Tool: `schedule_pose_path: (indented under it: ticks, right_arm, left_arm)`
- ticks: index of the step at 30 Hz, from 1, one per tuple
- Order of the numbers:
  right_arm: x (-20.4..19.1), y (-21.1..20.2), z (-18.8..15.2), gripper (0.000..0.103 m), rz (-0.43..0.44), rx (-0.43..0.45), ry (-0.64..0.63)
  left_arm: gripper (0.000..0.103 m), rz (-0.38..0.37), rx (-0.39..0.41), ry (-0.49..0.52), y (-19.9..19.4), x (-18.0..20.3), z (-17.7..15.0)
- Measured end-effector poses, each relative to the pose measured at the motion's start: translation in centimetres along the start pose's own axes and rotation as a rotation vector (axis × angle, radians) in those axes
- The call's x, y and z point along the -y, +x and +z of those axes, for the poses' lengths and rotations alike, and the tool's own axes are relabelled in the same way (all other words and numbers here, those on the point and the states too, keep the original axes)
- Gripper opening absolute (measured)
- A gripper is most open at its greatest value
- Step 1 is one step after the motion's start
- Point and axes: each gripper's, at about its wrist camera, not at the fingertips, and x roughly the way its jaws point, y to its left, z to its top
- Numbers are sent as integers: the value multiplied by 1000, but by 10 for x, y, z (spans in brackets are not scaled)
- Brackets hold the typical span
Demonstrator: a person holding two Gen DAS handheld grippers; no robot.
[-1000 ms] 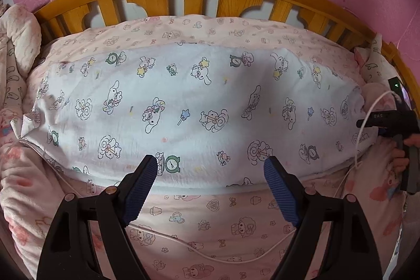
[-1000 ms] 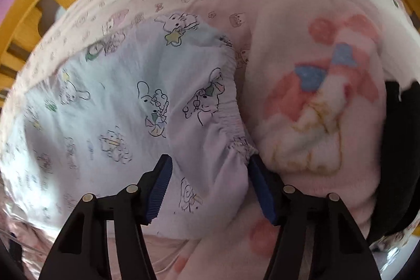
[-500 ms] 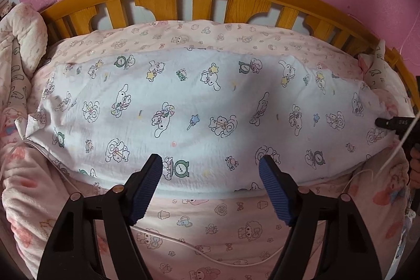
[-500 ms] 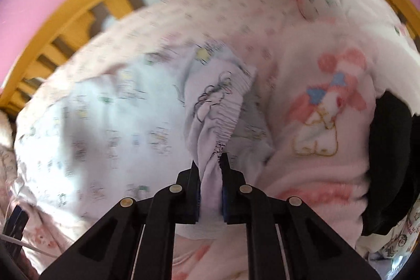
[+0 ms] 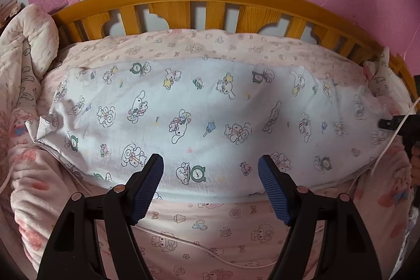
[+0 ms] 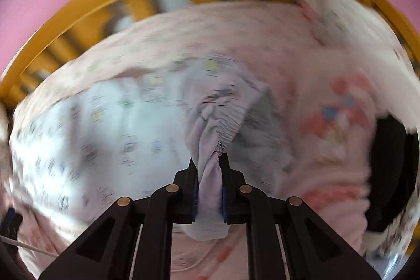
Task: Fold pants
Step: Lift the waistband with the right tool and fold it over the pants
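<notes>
Left gripper [image 5: 210, 172] hovers with fingers [image 5: 147, 185] apart over the flat white cartoon-print pants [image 5: 199, 117]

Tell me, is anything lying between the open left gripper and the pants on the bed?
Nothing visible does. The left gripper hangs open right over the near edge of the pants, with only air between. A thin white cable lies nearer, on the pink blanket.

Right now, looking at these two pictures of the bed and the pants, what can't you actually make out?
- Right wrist view: motion blur smears the print on the pants and the rail slats.
- Right wrist view: the dark thing at the right edge is cut off; unidentifiable.
- Right wrist view: the right gripper, clamped on the elastic hem, hides the cloth between its pads.
- Left wrist view: the open left gripper covers the pants' near edge; the frame's right edge cuts off their right end.
</notes>
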Motion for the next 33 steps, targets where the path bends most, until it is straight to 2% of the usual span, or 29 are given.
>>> schedule_pose_path:
  ticks: [3,5,6,7,8,9,14,21,22,23,24,25,26,30,33]
  right_arm:
    - [30,12,2,20,-15,-64,71]
    - [41,21,2,33,-13,-100,103]
    - [46,26,2,35,-12,-112,116]
    - [48,32,4,45,-20,-125,120]
    - [48,36,5,60,-31,-133,119]
    - [48,41,7,64,-37,-139,116]
    - [38,66,16,64,-85,-189,75]
    - [14,116,25,63,-214,-261,-84]
    - [14,119,25,50,-234,-264,-89]
    - [15,120,25,36,-226,-266,-78]
    - [17,119,26,29,-185,-268,-54]
    - [23,118,25,13,-97,-278,-7]
    - [29,113,23,13,-22,-285,42]
    - [17,74,17,12,-64,-145,-27]
    - [-8,41,12,12,-1,-73,-70]
  left_arm:
    - [74,-15,-27,3,9,4,-2]
    - [74,-23,-31,12,11,8,-3]
    - [74,-25,-30,21,10,12,-3]
    - [74,-26,-27,30,9,14,-3]
    - [74,-23,-23,42,8,17,-3]
    - [74,-18,-19,52,6,20,-3]
    - [74,-6,-16,61,5,21,-2]
    - [74,-6,-22,60,6,19,-4]
    - [74,-5,-21,60,6,18,-4]
    - [74,-3,-20,59,6,17,-4]
    - [74,-2,-21,56,6,17,-4]
    - [74,-1,-22,53,7,15,-4]
    - [74,1,-23,50,8,15,-3]
    - [74,7,-20,50,9,13,-2]
    - [74,6,-12,46,7,13,1]
